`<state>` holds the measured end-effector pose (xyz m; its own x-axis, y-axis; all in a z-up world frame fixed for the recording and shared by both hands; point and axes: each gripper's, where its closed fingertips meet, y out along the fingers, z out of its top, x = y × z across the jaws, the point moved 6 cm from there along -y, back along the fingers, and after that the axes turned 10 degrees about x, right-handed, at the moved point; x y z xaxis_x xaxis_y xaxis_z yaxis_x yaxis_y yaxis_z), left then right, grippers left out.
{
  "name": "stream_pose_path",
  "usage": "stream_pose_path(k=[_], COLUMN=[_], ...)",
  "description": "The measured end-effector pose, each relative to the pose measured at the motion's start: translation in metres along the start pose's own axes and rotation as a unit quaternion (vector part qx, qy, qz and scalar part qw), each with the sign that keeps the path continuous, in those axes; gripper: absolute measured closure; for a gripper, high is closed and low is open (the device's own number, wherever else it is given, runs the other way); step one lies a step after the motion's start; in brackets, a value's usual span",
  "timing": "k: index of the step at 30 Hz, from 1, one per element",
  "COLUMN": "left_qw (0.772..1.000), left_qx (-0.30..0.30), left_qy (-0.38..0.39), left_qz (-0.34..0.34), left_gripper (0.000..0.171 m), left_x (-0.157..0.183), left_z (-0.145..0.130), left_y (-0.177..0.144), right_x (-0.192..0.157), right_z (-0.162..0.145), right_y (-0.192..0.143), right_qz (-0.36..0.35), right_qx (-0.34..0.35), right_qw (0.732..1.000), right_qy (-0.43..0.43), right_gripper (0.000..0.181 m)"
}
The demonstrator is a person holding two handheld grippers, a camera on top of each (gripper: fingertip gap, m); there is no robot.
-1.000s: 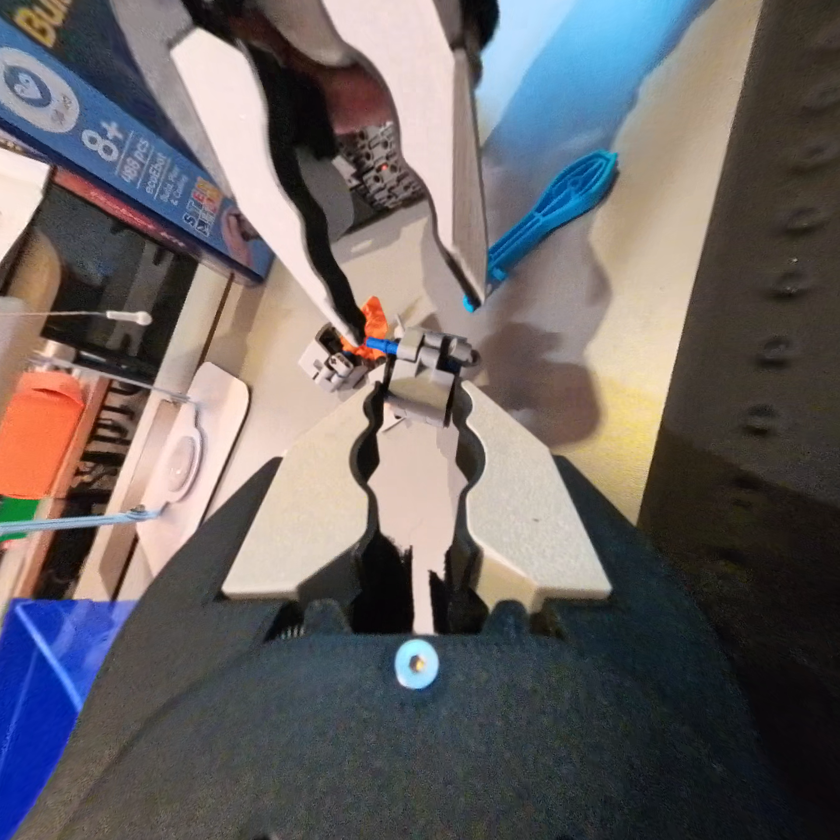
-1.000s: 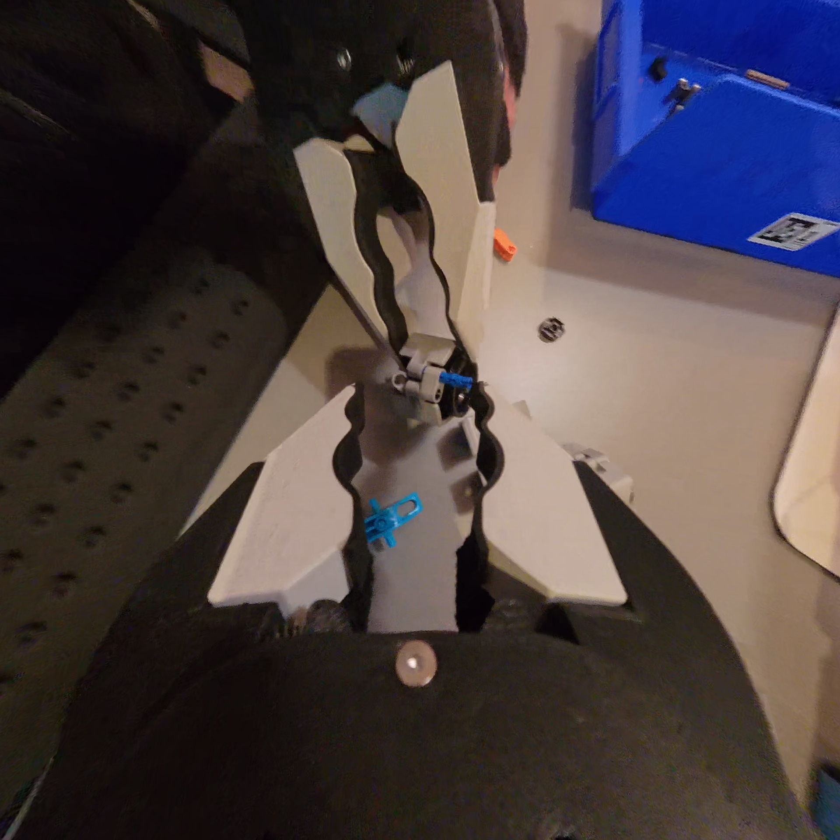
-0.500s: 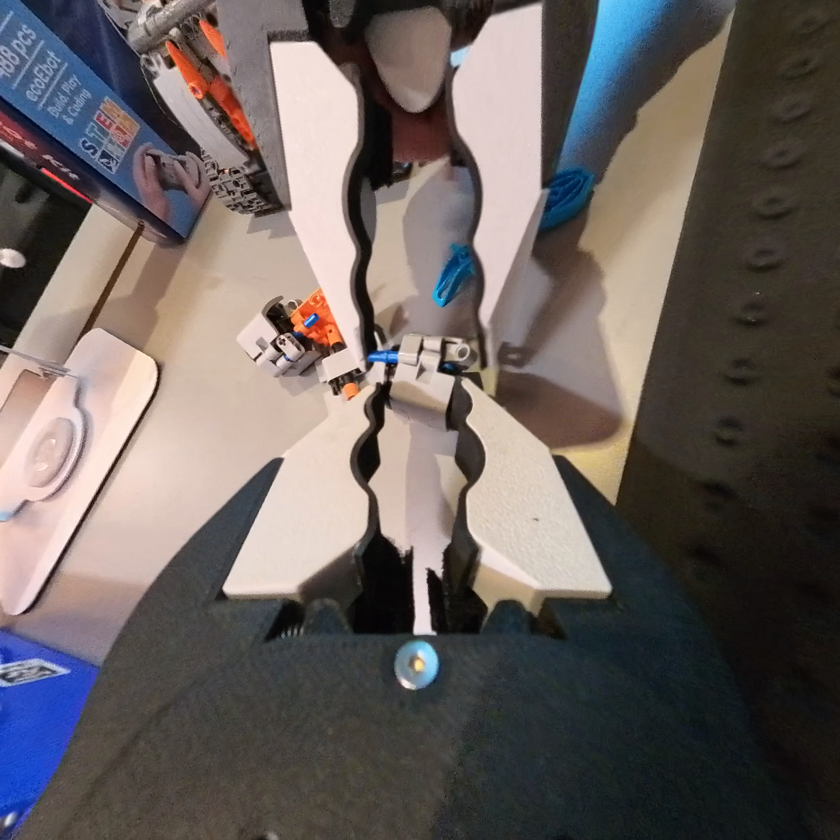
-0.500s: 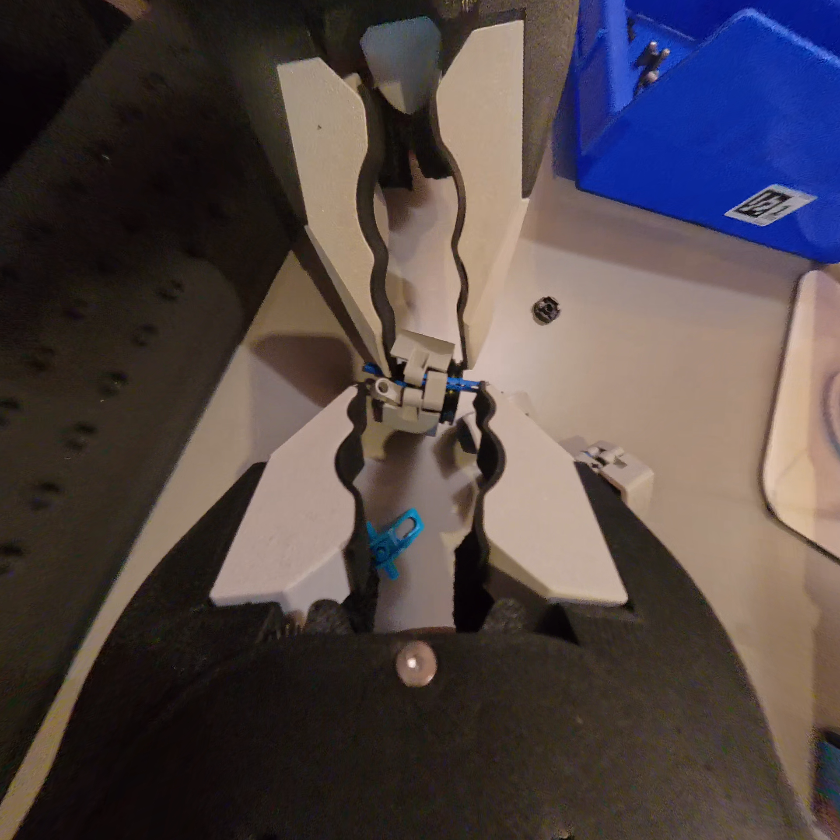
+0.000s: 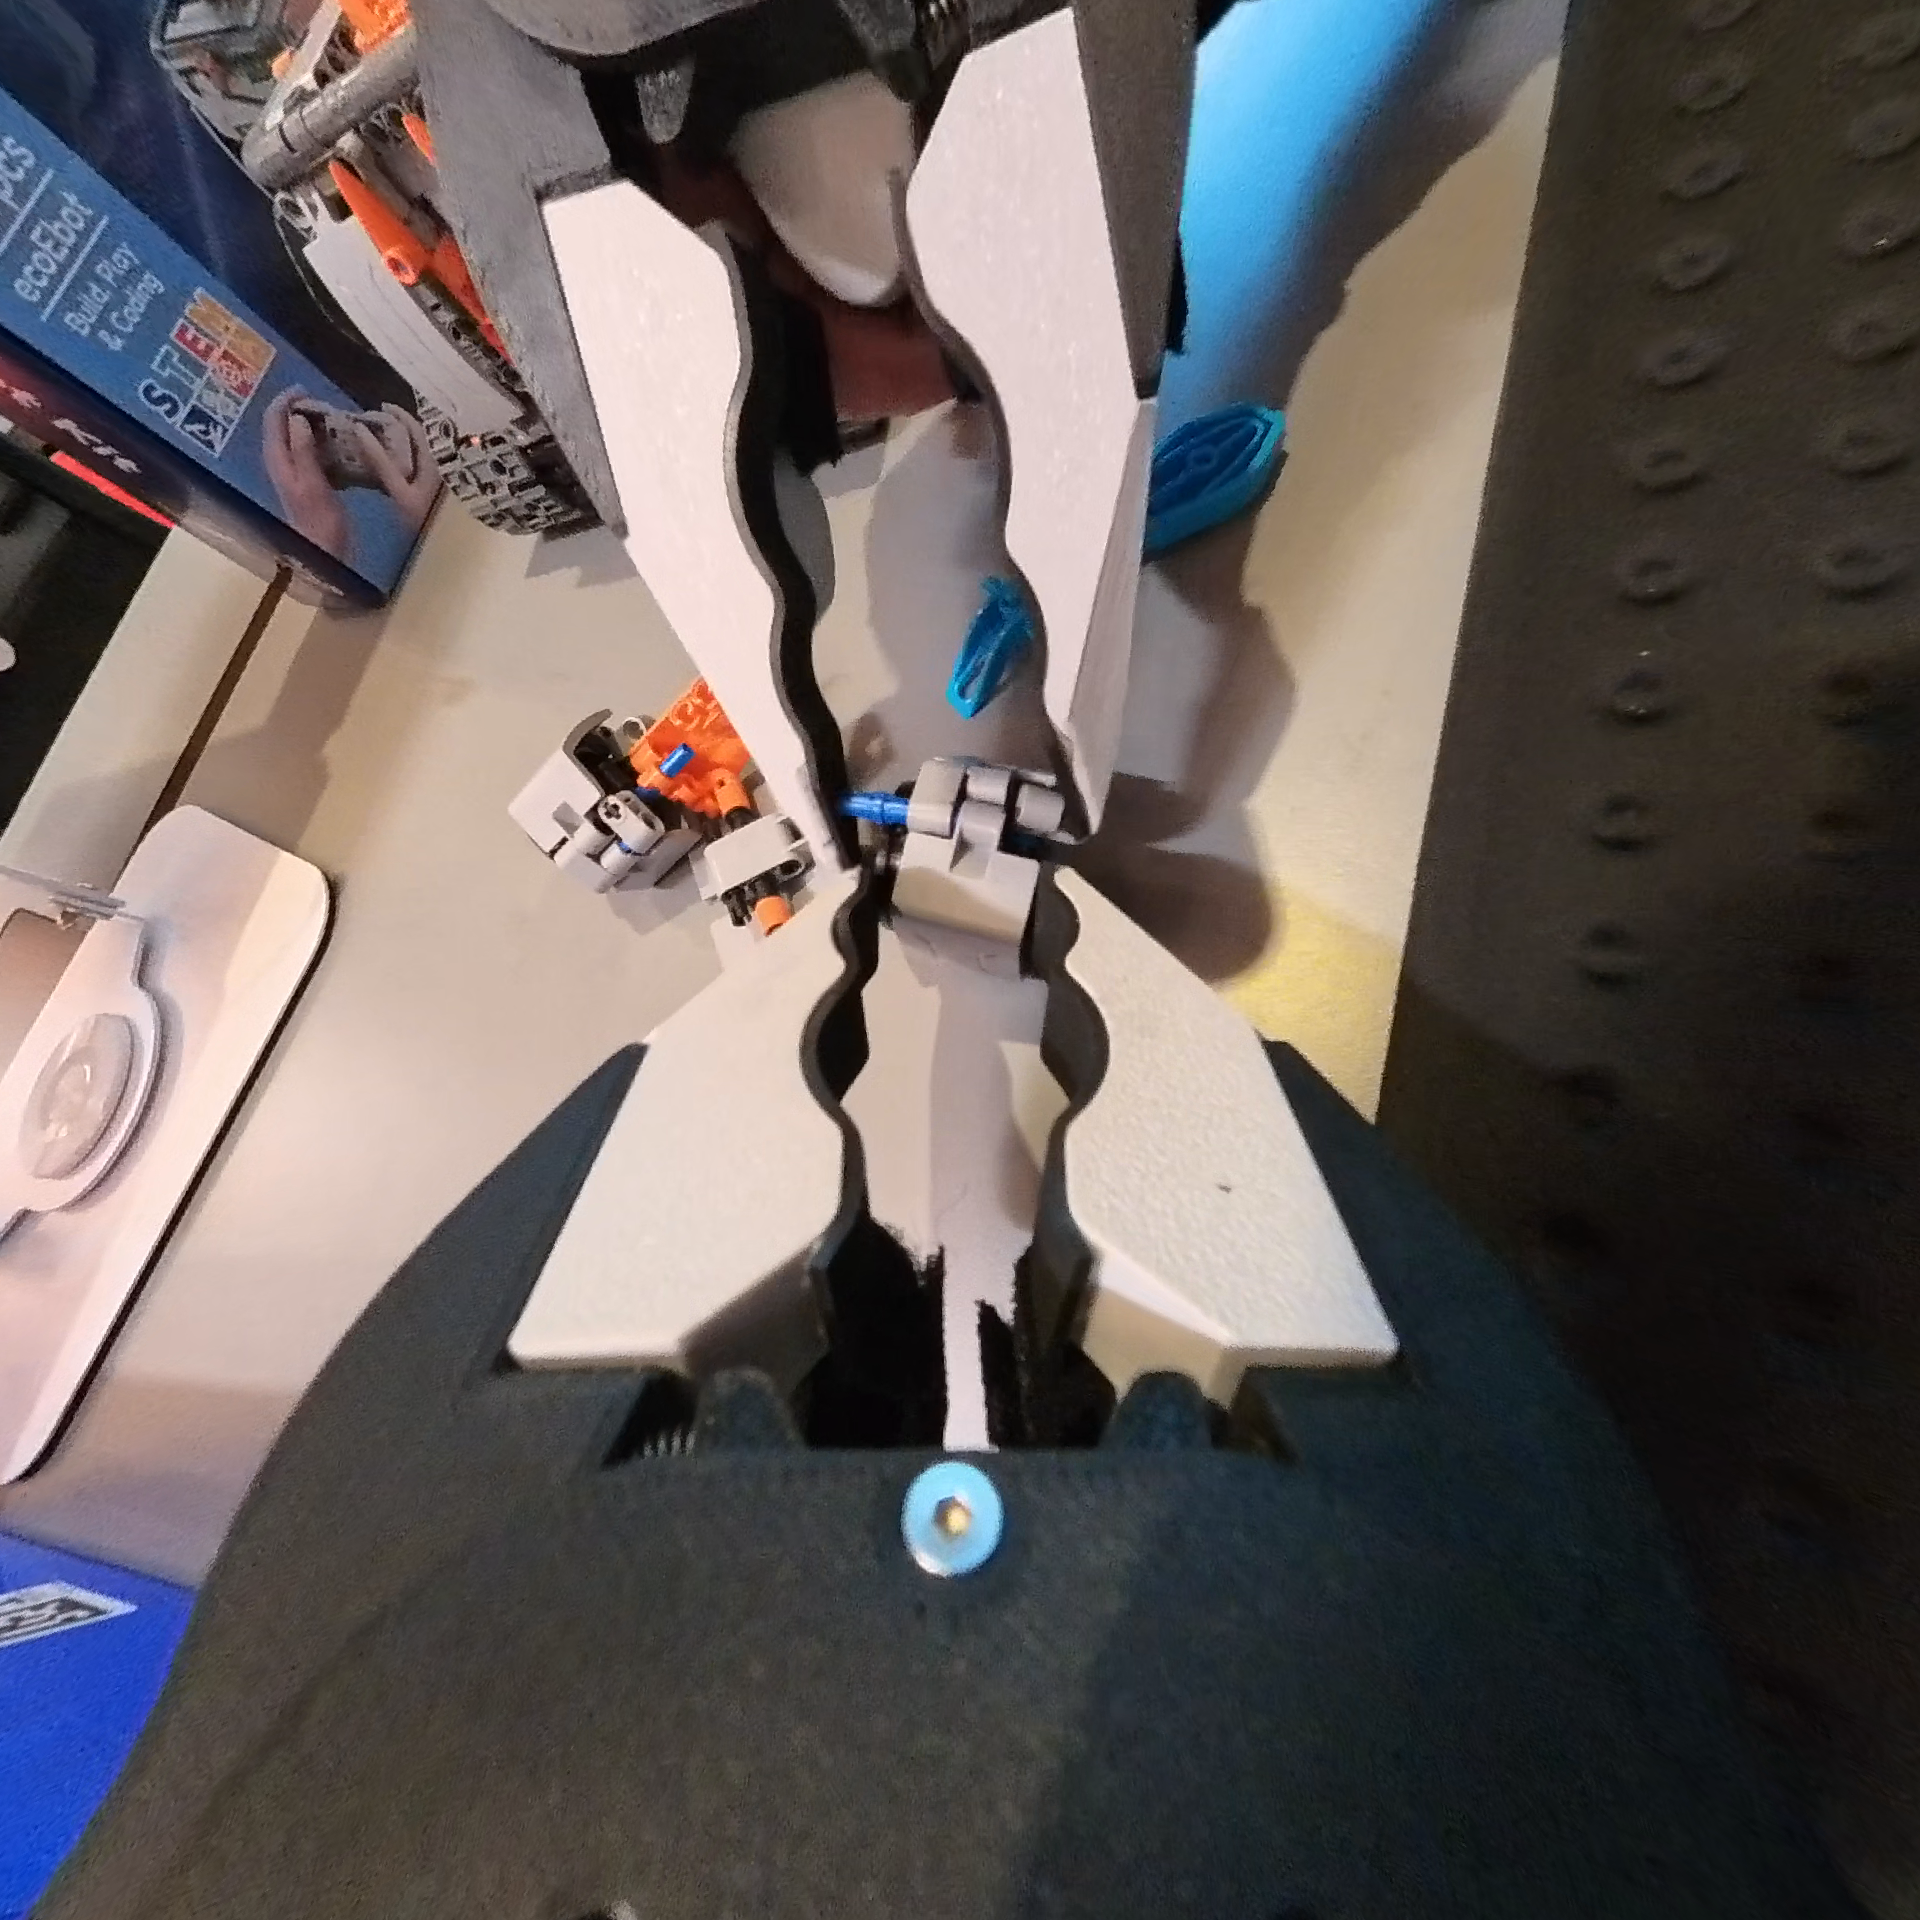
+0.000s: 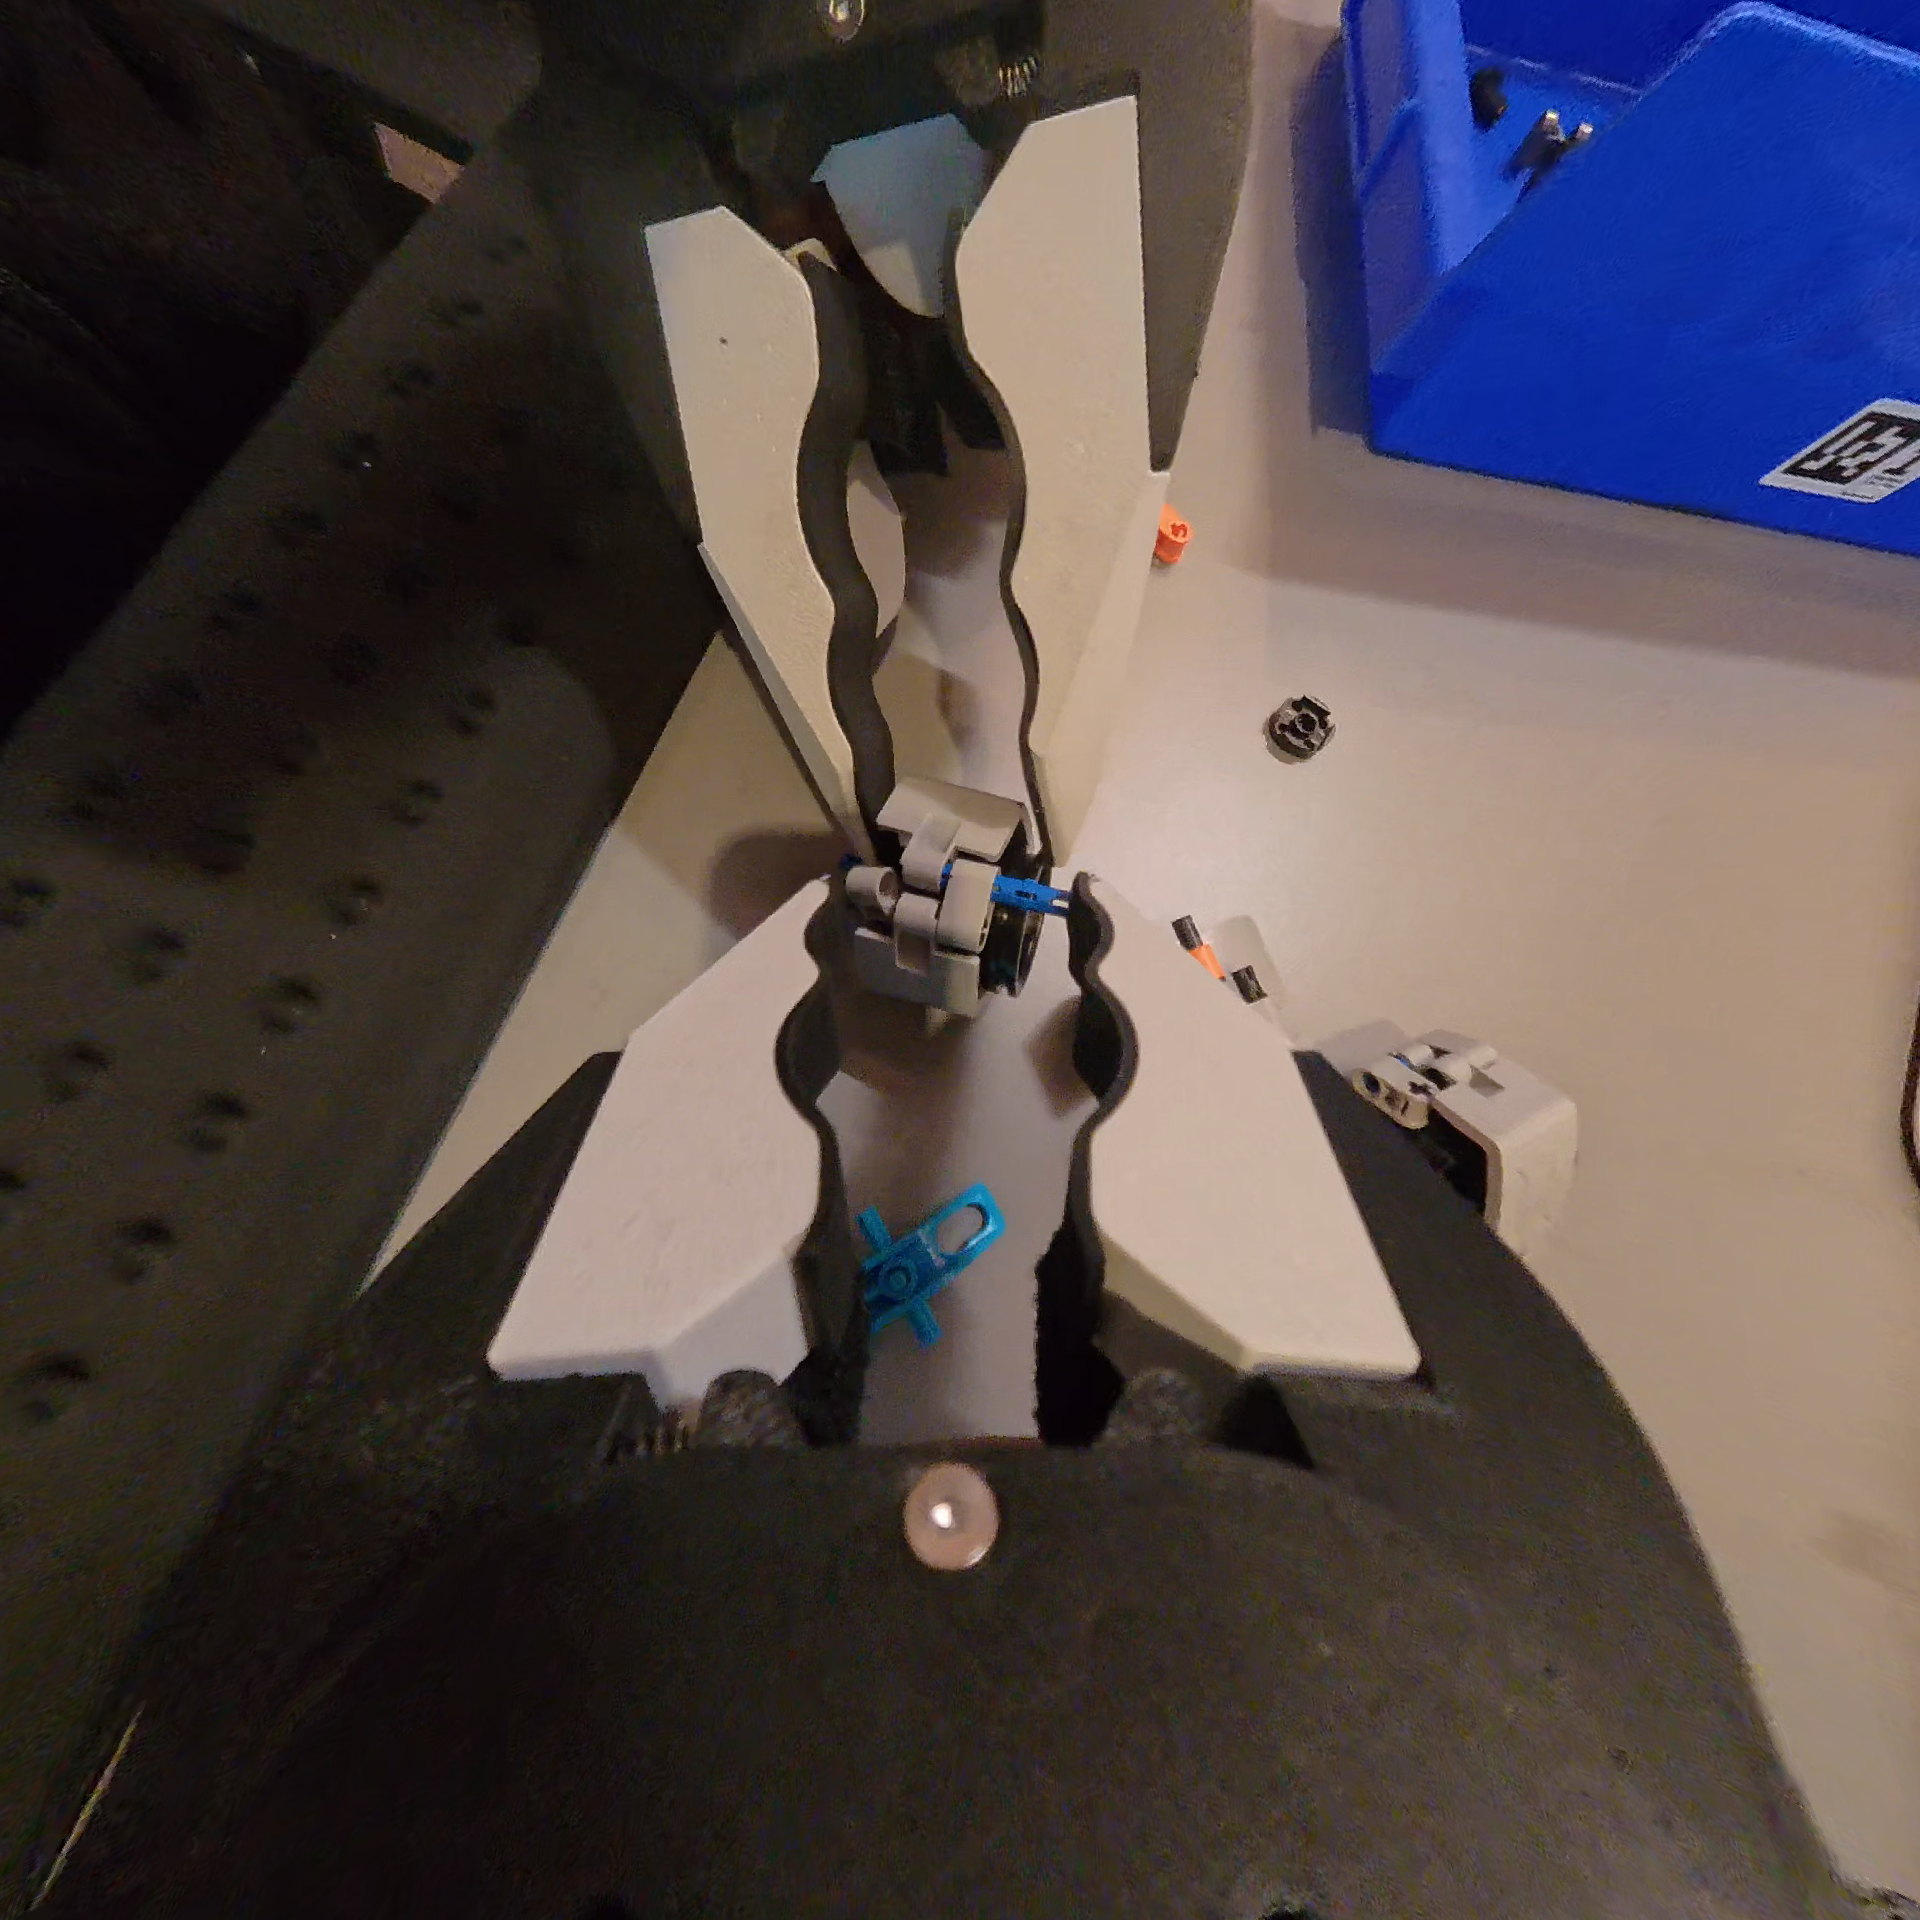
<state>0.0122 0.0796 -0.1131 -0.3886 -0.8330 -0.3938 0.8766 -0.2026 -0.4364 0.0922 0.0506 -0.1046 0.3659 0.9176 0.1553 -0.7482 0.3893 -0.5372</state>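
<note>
So left claw is clamped on the small grey plastic brick assembly with a blue pin, mid-frame; right claw gapes wide, tips flanking it.

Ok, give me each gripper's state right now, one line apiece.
Left gripper: shut on the grey brick assembly.
Right gripper: open, its fingertips either side of the same assembly, blue pin at one tip.

Your grey brick assembly hangs between both grippers.
Its blue axle pokes out sideways; left gripper clamps the block, right gripper straddles it, tips wider.
</note>
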Motion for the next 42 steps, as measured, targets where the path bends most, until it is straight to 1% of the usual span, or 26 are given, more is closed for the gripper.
stream_pose_path(k=[5,10,13,17,20,22,23,25,27,29,31,32,35,38,42], left_qw=[1.000,1.000,1.000,0.999,0.998,0.998,0.997,0.997,0.997,0.997,0.997,0.996,0.998,0.998,0.998], left_qx=[-0.002,-0.006,-0.007,-0.006,-0.001,-0.001,0.003,0.002,0.004,0.005,0.008,0.010,0.004,0.007,0.000], left_qy=[-0.005,-0.016,-0.020,-0.038,-0.062,-0.068,-0.072,-0.072,-0.081,-0.074,-0.077,-0.084,-0.068,-0.066,-0.061], left_qz=[-0.002,0.001,0.003,0.001,-0.005,-0.005,-0.011,-0.003,-0.012,-0.015,-0.003,-0.007,-0.010,-0.006,-0.004], left_gripper=[0.144,0.144,0.144,0.144,0.145,0.145,0.145,0.145,0.144,0.144,0.144,0.144,0.144,0.144,0.144], left_x=[0.001,-0.001,0.000,-0.001,-0.003,-0.004,-0.002,-0.004,-0.004,-0.002,-0.006,-0.006,-0.003,-0.004,-0.002], left_z=[0.000,-0.001,0.000,-0.001,0.000,0.000,0.000,0.000,0.000,0.000,0.000,0.000,0.000,0.001,0.000], left_y=[0.000,0.000,0.000,0.001,0.001,0.002,0.002,0.001,0.001,0.002,0.000,0.000,0.001,0.001,0.002], right_x=[-0.005,-0.009,-0.011,-0.011,-0.010,-0.012,-0.010,-0.007,-0.008,-0.008,-0.005,-0.005,-0.007,-0.004,-0.004], right_z=[0.001,0.001,0.000,-0.001,-0.003,-0.003,-0.004,-0.004,-0.004,-0.003,-0.001,-0.001,-0.002,-0.002,-0.004], right_y=[0.001,0.005,0.005,0.005,0.006,0.007,0.005,0.001,0.001,-0.001,-0.006,-0.006,-0.005,-0.008,-0.007], right_qz=[-0.024,-0.084,-0.105,-0.115,-0.115,-0.109,-0.110,-0.102,-0.096,-0.085,-0.090,-0.089,-0.085,-0.081,-0.072], right_qx=[-0.002,-0.016,-0.011,0.000,0.007,0.010,0.011,0.028,0.029,0.032,0.042,0.039,0.036,0.050,0.054], right_qw=[1.000,0.996,0.994,0.993,0.993,0.994,0.994,0.994,0.995,0.996,0.995,0.995,0.995,0.995,0.995], right_qy=[-0.013,-0.038,-0.037,-0.026,-0.016,-0.005,-0.007,0.019,0.016,0.022,0.027,0.028,0.024,0.041,0.053], right_gripper=[0.143,0.141,0.141,0.141,0.139,0.124,0.135,0.139,0.139,0.139,0.139,0.140,0.142,0.146,0.146])
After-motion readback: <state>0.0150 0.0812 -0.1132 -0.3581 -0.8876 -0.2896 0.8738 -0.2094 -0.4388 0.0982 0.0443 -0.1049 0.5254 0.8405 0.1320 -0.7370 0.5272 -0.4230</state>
